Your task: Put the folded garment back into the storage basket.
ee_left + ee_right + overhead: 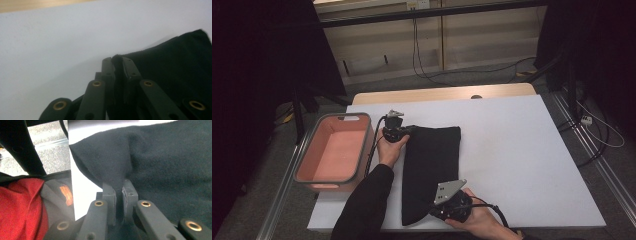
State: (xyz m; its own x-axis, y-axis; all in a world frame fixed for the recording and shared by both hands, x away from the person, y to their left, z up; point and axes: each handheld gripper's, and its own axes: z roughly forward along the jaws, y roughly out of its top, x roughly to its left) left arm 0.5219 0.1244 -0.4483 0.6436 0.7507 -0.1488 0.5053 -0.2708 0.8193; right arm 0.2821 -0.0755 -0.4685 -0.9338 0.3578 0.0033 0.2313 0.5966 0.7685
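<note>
A black cloth (430, 167) lies folded in a long strip on the white table (522, 165), running from about the middle of the surface down to the near edge, left of centre. The left gripper (404, 131) sits at the cloth's far left corner, held in the person's left hand (390, 148), whose dark sleeve (364, 205) comes up from the near edge. In the left gripper view its jaws stand almost together with a thin fold of the cloth (175, 65) pinched between the tips; the rest of the fabric spreads away to the right of the jaws, flat on the white surface. The right gripper (435, 210) is at the near end of the cloth, close to the table's near edge, with its grey plate on top and the right hand (479, 220) behind it. In the right gripper view its jaws are likewise nearly closed, clamping a bunched ridge of the cloth (162, 157) that rises in a small peak just above the tips, while the fabric stretches off to the right and the table's edge falls away on the left. So each claw grips one end of the strip, and the cloth lies between them, touching both. A pink bin (334, 151) stands at the left edge of the table, just beside the left hand and apart from the cloth.
</note>
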